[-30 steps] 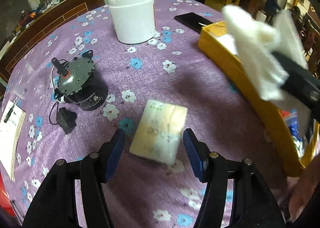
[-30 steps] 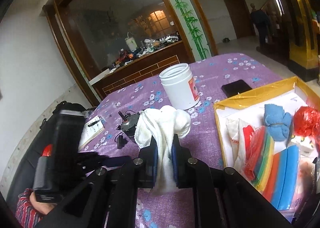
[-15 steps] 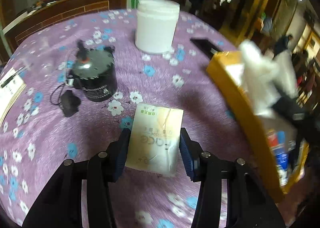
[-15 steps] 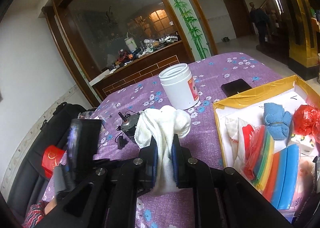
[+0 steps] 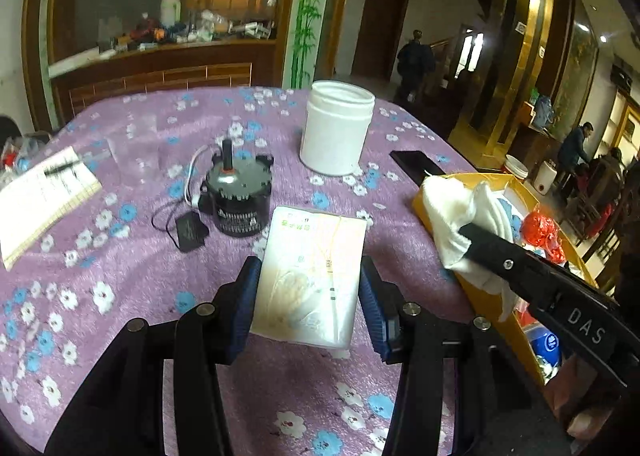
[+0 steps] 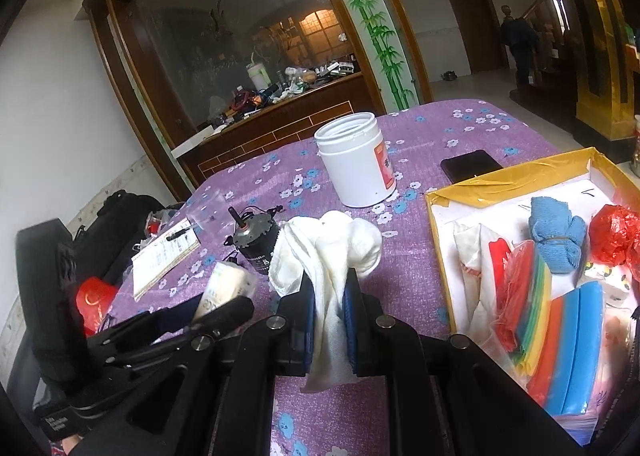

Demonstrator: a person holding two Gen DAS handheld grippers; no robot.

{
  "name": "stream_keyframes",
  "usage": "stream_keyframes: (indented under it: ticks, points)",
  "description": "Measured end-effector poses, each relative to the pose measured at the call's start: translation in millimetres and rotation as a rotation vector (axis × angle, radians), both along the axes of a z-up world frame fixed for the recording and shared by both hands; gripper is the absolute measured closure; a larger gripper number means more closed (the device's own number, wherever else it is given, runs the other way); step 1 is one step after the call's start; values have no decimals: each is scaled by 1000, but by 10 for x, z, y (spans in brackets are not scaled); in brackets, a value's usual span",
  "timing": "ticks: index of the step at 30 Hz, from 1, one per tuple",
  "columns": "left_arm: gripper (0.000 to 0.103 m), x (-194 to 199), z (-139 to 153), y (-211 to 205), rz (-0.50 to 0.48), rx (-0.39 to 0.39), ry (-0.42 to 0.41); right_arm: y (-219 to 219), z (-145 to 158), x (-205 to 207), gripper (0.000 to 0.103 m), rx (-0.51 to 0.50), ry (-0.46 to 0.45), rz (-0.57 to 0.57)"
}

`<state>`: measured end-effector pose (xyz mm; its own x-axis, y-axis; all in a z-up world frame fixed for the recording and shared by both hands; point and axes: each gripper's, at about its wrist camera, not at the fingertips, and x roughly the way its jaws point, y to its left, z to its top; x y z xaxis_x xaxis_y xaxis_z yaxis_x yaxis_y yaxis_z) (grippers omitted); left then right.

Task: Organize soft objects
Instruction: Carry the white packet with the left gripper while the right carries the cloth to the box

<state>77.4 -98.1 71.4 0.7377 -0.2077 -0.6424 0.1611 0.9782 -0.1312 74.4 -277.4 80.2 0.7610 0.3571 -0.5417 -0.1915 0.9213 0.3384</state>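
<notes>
While its blue pads press both long edges of the tissue pack [image 5: 310, 278], the left gripper [image 5: 310, 296] holds it at the lower centre of the left view, above the purple cloth [image 5: 132, 272]. Just beyond the pack stands a black motor [image 5: 239, 197], with a white jar [image 5: 338, 127] farther up and a notepad [image 5: 42, 197] at the left edge. In the right view, the right gripper [image 6: 329, 320] sits at lower centre, jaws clamped together on a white towel [image 6: 326, 252] that bunches above the pads and hangs below them. To its right lies the yellow box [image 6: 508, 185], filling the right side of the frame, with a blue cloth [image 6: 556, 234], a red bag [image 6: 614, 230] and coloured sponges [image 6: 560, 332] inside. A phone [image 6: 471, 167] lies just beyond the box.
</notes>
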Motion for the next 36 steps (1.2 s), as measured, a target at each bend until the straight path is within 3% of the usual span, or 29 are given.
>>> stream_keyframes:
  ticks: [13,29,36]
  points:
    - [57,-166,59,-208,38,189,-176,-8,-15,-1,90,4,-4,-2]
    - [57,-261,46,-357,50,334,-273,-50,31,-19,90,11,-12,-11]
    - [57,-268,43,-373,52,349,-281,-47,35,-32,90,10,-15,-11]
